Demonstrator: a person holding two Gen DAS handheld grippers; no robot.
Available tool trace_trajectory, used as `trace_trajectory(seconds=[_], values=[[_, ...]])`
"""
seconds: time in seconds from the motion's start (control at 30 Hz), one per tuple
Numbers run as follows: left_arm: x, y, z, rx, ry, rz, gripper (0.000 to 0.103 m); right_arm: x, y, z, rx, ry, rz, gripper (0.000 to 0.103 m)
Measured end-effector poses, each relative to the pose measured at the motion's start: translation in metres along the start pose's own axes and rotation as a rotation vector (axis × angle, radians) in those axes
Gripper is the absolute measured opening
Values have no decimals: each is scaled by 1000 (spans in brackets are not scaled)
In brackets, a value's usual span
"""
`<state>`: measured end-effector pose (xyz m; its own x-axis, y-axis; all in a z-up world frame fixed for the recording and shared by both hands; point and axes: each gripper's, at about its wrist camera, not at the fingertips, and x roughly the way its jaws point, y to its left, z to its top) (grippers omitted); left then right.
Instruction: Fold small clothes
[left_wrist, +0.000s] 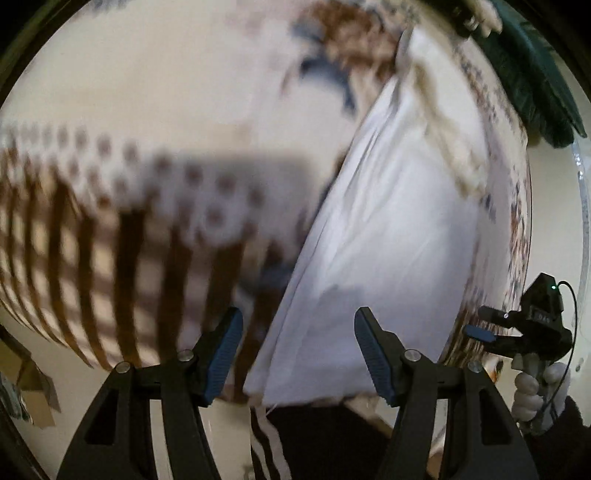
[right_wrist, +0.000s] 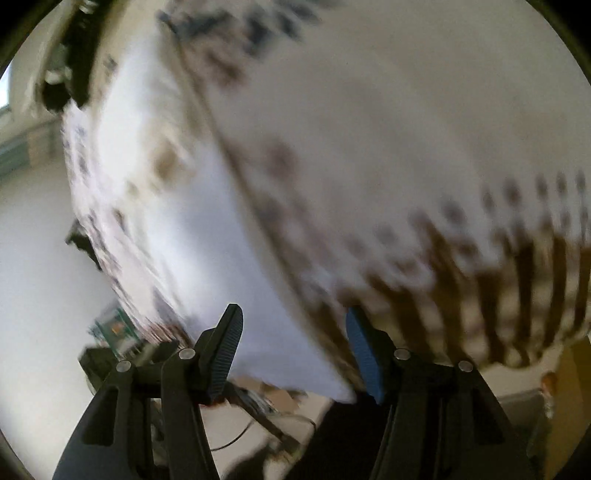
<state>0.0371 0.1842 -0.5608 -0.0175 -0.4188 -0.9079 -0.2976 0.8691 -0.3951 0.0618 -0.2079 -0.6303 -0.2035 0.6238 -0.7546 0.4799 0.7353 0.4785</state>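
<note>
While both views were smeared by motion blur, the main layout could be read. Left gripper (left_wrist: 298, 352): jaws apart, nothing between the pads; the near end of the white cloth (left_wrist: 388, 236) showed past the gap, but contact could not be judged. Right gripper (right_wrist: 293, 349): jaws apart, nothing clamped; cloth lay behind the gap, touching or not unclear.

The white cloth lay as a long folded strip on a patterned tablecloth (left_wrist: 155, 92), running from the near edge of the table toward the far edge. In the left view it sat on the right part of the table; in the right view the same cloth (right_wrist: 192, 221) sat on the left part. The tablecloth had a cream centre, a dotted band and brown stripes hanging over the near edge (left_wrist: 125, 288).

In the left view the right gripper (left_wrist: 491, 325) hung just off the near right corner, held by a white-gloved hand (left_wrist: 535, 387). A dark green item (left_wrist: 532, 85) lay past the far right corner; kind not readable.
</note>
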Motion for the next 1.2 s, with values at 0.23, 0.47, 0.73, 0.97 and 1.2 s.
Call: trace_trajectory(seconds=[0.23,0.47,0.73,0.97,1.2], values=[[35,9,-18,-11,59,-16,61,51,-31,-29,12,141,26,60],[36,-8,-30,28,34,-26,56,75,-37,-39,27,196,70,61],[17,-17,-52,3,-15,-65,7,67,-27,-53,-14,147,114,8],[-42,-43,-39,12,-127,-154,6,23,-2,-63,-29,83,214,6],[-83,-84,47,46,-270,-273,6,-46,59,-19,-58,-61,339,6]])
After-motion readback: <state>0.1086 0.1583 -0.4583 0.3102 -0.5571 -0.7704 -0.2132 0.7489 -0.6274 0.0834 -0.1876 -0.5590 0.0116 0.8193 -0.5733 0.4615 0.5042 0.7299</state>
